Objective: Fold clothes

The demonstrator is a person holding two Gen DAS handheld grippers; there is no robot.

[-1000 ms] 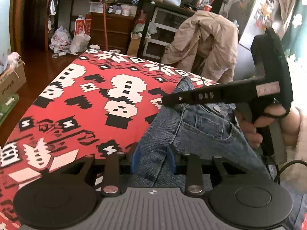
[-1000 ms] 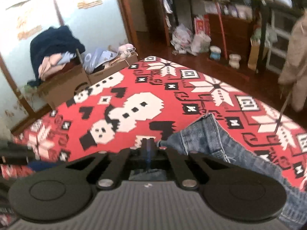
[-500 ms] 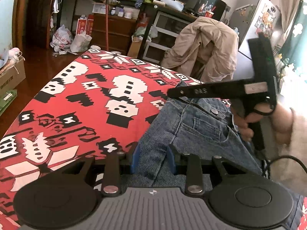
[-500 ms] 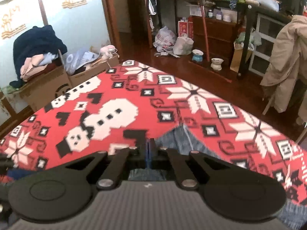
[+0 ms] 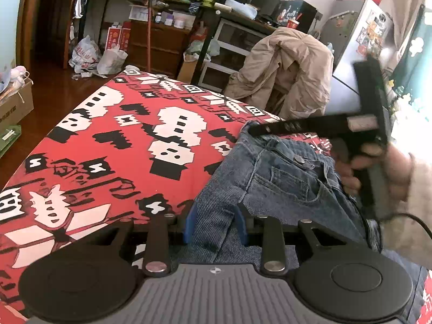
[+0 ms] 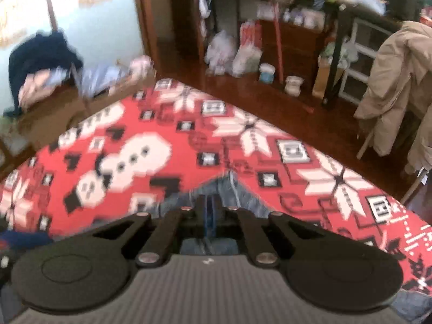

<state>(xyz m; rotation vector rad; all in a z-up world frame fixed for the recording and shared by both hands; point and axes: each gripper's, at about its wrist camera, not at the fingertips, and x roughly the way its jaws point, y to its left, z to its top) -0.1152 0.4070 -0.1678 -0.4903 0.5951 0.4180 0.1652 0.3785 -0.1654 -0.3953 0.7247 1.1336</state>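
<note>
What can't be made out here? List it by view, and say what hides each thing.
- Left wrist view: the lower part of the jeans is cut off behind the left gripper body.
- Left wrist view: the right gripper is motion-blurred; its grip on the waistband is unclear.
- Right wrist view: the whole frame is blurred; only a corner of denim shows past the right gripper's body on the red patterned cloth.

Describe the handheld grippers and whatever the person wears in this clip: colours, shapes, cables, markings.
The left gripper has blue finger pads, black linkage bars with silver pivot screws, two round black discs and a ribbed grey body. The right gripper is built alike; seen from the left wrist it is a black pistol-grip handle with a pale label and a black cable. A cream fuzzy sleeve covers the wrist.
</note>
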